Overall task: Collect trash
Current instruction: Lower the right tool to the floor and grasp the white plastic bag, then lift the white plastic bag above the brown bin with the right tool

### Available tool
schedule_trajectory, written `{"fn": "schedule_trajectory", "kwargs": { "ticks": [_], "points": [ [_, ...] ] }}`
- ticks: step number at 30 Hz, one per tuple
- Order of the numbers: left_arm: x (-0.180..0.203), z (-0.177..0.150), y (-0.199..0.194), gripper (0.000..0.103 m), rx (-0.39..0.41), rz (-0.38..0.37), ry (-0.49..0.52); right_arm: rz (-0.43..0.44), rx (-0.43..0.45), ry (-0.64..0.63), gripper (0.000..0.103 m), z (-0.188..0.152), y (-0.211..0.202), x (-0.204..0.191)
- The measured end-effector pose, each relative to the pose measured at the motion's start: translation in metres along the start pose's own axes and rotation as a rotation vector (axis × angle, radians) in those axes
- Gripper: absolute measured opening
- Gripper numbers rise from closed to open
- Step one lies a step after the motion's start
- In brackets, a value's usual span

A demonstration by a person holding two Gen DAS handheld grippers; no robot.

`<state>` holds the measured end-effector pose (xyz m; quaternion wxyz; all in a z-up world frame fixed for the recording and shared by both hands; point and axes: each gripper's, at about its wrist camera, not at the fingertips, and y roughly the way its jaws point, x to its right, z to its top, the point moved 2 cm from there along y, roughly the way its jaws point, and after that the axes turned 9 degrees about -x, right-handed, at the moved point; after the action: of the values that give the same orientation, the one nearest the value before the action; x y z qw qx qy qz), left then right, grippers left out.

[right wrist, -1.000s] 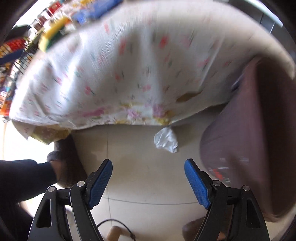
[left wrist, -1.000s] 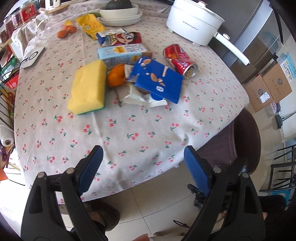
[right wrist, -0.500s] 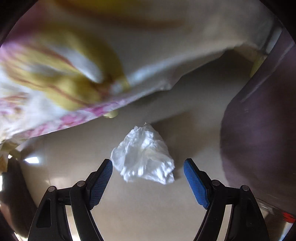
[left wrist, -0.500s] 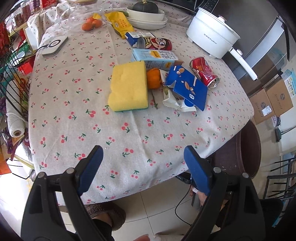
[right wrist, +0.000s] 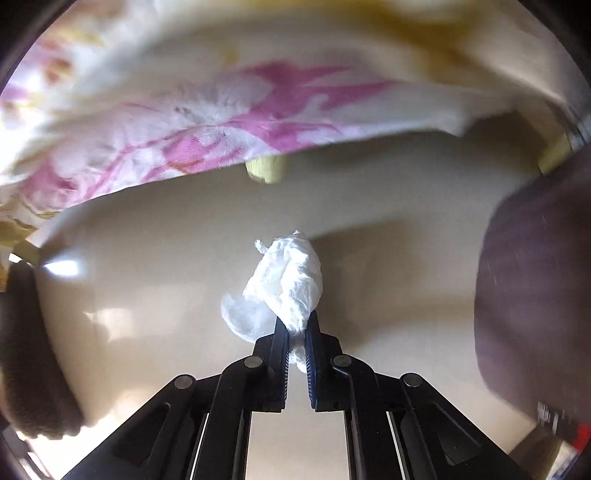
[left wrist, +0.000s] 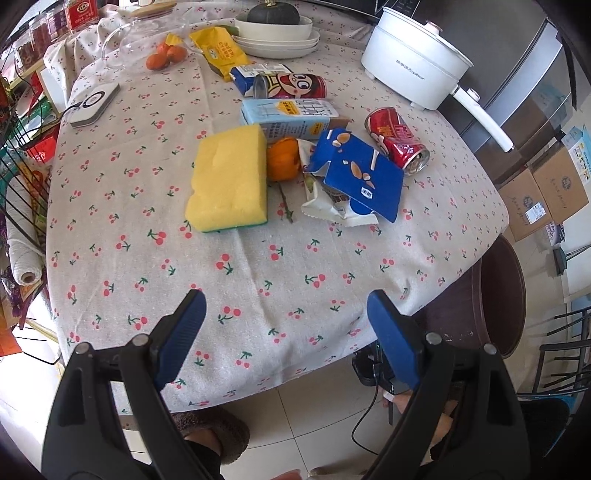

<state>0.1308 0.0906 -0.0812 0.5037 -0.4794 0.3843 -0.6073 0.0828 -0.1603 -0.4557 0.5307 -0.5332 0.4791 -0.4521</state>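
Note:
My right gripper [right wrist: 295, 325] points down at the beige floor, its jaws shut on a crumpled white tissue [right wrist: 284, 280] below the hanging tablecloth hem [right wrist: 207, 122]. My left gripper [left wrist: 286, 314] hovers open above the near edge of the cherry-print table [left wrist: 258, 266], nothing between its blue pads. Trash lies mid-table: a torn blue carton [left wrist: 364, 175] over a white wrapper [left wrist: 328, 208], a crushed red can [left wrist: 399, 140], an orange peel [left wrist: 282, 158], a light blue milk carton [left wrist: 291, 116] and a red cartoon can [left wrist: 291, 85]. A yellow sponge [left wrist: 229, 182] lies left of them.
A white electric pot [left wrist: 413, 66] stands at the back right, stacked bowls [left wrist: 277, 35] and a yellow packet [left wrist: 219, 50] at the back. A dark brown stool [left wrist: 498, 295] stands by the table's right side, also as the dark stool [right wrist: 535, 277]. Cardboard boxes [left wrist: 543, 192] sit far right. A slipper [right wrist: 29, 350] rests on the floor.
My right gripper dropped from table-edge height down to the floor and its jaws closed on the white tissue. The left gripper's view shifted a little, taking in more of the table.

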Motion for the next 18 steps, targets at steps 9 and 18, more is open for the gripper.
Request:
{"fn": "schedule_trajectory", "kwargs": {
  "ticks": [9, 18],
  "points": [
    [0.018, -0.002, 0.0, 0.089, 0.008, -0.048, -0.049, -0.058, 0.006, -0.144, 0.008, -0.063, -0.072, 0.001],
    [0.034, -0.009, 0.003, 0.089, 0.021, -0.008, -0.046, -0.047, 0.13, -0.154, 0.008, -0.059, -0.211, 0.023]
  ]
}}
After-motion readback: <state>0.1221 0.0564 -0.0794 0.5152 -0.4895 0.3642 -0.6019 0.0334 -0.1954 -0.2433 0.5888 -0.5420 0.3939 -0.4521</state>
